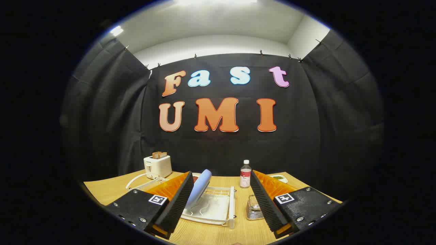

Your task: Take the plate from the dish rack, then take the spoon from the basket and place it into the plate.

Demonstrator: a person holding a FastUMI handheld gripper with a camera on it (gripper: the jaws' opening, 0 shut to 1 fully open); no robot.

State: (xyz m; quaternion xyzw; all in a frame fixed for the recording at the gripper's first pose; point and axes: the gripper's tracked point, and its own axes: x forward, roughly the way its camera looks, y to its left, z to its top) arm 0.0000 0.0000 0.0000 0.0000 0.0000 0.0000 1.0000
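A pale blue plate (200, 189) stands on edge in the white dish rack (218, 207) on the wooden table, just ahead of my left finger and leaning by its inner side. A small wire basket (254, 208) sits right of the rack, close to my right finger; the spoon in it is too small to make out. My gripper (220, 200) is held above the table with its fingers wide apart, nothing between them but the rack below.
A white toaster (157, 165) with toast stands at the back left. A clear bottle with a red label (245, 174) is behind the rack, and a white dish with green food (278, 177) lies at the back right.
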